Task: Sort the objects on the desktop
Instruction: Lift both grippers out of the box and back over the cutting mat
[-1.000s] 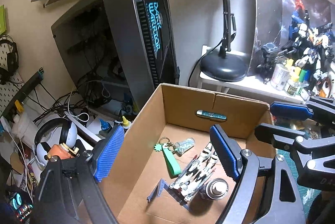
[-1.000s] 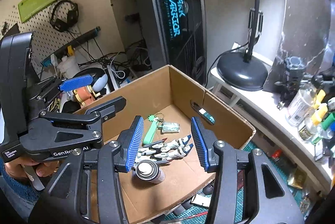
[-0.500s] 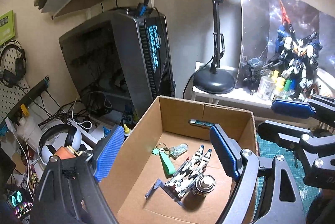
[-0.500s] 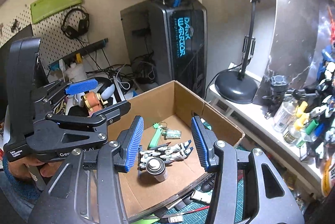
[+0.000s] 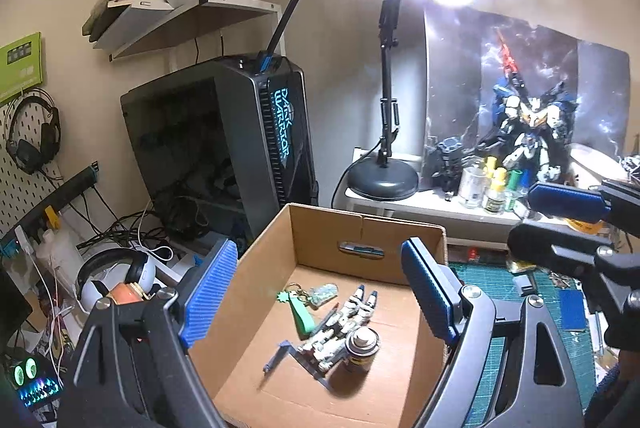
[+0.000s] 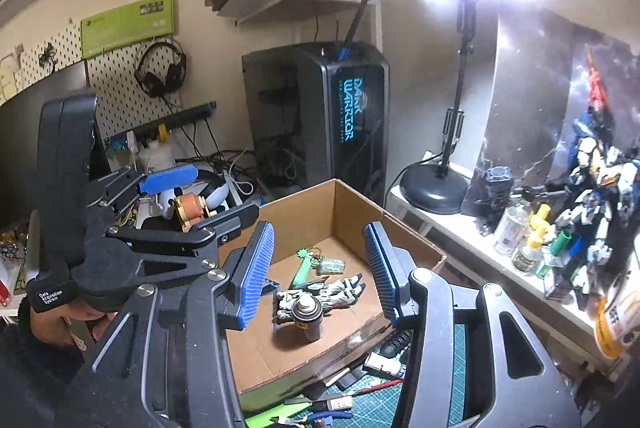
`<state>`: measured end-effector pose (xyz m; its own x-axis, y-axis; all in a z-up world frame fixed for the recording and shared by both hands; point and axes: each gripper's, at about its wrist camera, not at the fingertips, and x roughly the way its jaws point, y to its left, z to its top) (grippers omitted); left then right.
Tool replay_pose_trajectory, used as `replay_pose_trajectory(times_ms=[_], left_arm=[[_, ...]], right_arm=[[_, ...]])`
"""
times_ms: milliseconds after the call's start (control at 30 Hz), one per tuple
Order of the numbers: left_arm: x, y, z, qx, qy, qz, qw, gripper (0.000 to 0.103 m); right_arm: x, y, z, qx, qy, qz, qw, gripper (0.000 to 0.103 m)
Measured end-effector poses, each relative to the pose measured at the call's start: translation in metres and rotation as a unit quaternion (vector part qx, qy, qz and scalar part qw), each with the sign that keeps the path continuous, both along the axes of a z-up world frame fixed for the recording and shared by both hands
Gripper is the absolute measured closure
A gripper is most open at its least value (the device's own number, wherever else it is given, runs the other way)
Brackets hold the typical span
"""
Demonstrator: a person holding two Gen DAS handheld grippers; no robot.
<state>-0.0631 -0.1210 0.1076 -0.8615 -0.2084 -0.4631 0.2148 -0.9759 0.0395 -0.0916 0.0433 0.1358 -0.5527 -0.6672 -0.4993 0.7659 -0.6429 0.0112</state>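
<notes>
Right wrist view has the right gripper hanging above the cardboard box with its blue pads spread wide and nothing between them. Same story for the left gripper in its own view: wide apart, empty, over the same box.

Already sitting in the box: a small spray can standing upright, touching a white model part that lies flat, plus a green keychain just beyond it. From the right claw all of that is straight ahead and below, framed between the pads.

The model part's long axis runs roughly left-right in the right view, pointed tips toward the right. In the left view it runs diagonally, tips toward the far wall.

My guess is the next pick comes from the tools on the green mat, which is nearer the right gripper.
</notes>
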Motion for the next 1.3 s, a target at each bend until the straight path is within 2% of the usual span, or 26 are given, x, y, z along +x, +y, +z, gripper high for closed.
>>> replay_pose_trajectory(times_ms=[133, 333, 700, 1300], left_arm=[[0.016, 0.008, -0.004, 0.014, 0.002, -0.015, 0.9998, 0.018], [0.036, 0.019, -0.008, 0.011, 0.015, -0.018, 0.9997, 0.018], [0.069, 0.041, -0.011, 0.002, 0.031, -0.035, 0.9989, 0.018], [0.081, 0.068, -0.042, 0.013, 0.008, -0.056, 0.9983, 0.018]], right_arm=[[0.017, 0.014, 0.0, -0.015, 0.009, -0.012, 1.0, 0.057], [0.043, 0.031, -0.003, -0.018, 0.037, -0.046, 0.998, 0.057], [0.083, 0.06, -0.009, -0.018, 0.038, -0.042, 0.998, 0.057], [0.113, 0.108, -0.029, -0.033, 0.022, -0.064, 0.997, 0.054]])
